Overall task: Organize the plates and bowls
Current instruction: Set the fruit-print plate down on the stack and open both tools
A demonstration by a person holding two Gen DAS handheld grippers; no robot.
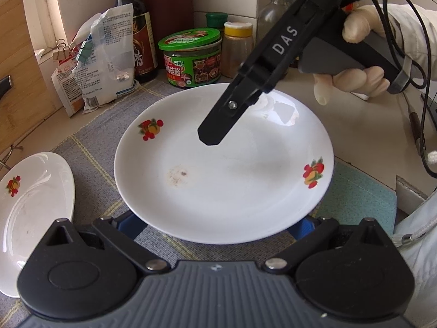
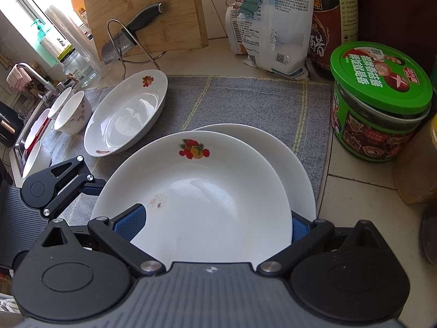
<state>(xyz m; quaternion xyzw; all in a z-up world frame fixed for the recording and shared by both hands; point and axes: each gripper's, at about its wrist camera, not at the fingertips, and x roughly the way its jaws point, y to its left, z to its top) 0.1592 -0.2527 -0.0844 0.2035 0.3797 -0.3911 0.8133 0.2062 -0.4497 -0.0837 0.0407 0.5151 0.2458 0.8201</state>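
Note:
A white plate with fruit prints (image 1: 224,169) is held over the grey mat. My left gripper (image 1: 218,227) has its blue pads spread under the plate's near rim, open. My right gripper (image 2: 215,224) comes from the far side and its blue pads (image 2: 131,222) stand on either side of the same plate (image 2: 196,199), open around its rim. A second white plate (image 2: 295,164) lies beneath it. Another fruit-print plate (image 2: 125,114) (image 1: 30,207) lies to the left. A floral bowl (image 2: 72,112) stands beyond it.
A green-lidded jar (image 2: 379,101) (image 1: 191,57), a dark sauce bottle (image 1: 139,35), a spice jar (image 1: 237,46) and a white bag (image 2: 275,24) line the back. A cutting board with a knife (image 2: 136,27) stands back left. More bowls (image 2: 35,136) sit by the sink.

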